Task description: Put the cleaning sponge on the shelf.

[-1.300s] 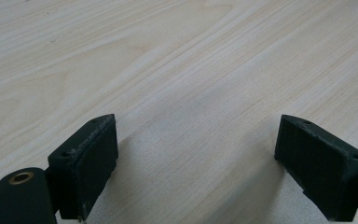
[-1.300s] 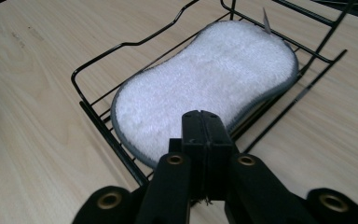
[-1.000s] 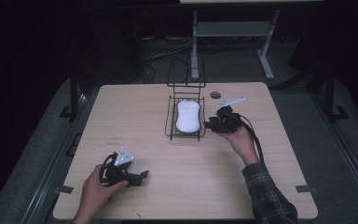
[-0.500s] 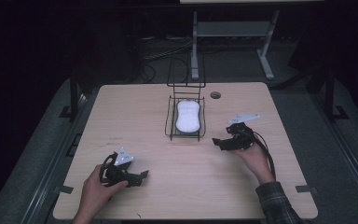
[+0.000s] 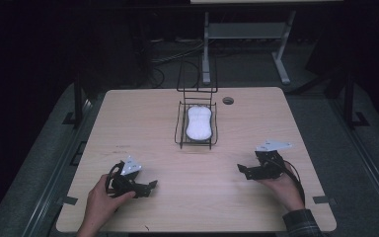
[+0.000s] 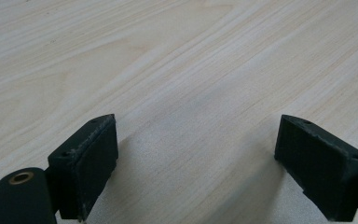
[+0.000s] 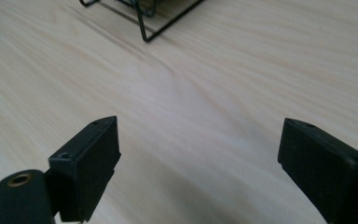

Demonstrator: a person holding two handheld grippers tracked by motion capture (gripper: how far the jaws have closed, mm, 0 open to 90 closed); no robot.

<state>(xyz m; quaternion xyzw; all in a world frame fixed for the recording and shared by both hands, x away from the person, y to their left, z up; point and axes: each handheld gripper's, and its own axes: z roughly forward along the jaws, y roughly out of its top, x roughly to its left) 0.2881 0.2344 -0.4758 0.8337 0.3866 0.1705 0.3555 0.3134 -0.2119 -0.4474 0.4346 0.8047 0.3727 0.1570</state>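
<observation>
Apparently placing was done: white sponge (image 5: pixel 199 123) lay in the wire basket (image 5: pixel 179 129) mid-bench (image 5: pixel 143 123), right tongs (image 5: pixel 243 170) just spread empty near it, left tongs (image 5: pixel 150 186) spread idle, so next likely rest or regrasp.

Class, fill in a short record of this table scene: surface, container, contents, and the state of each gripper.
surface: wooden table
container: black wire basket, far middle of the table
contents: white oblong object lying in it
left gripper: open, nothing between its fingers, near edge
right gripper: just been opening, nothing between its fingers, apart from the basket
</observation>
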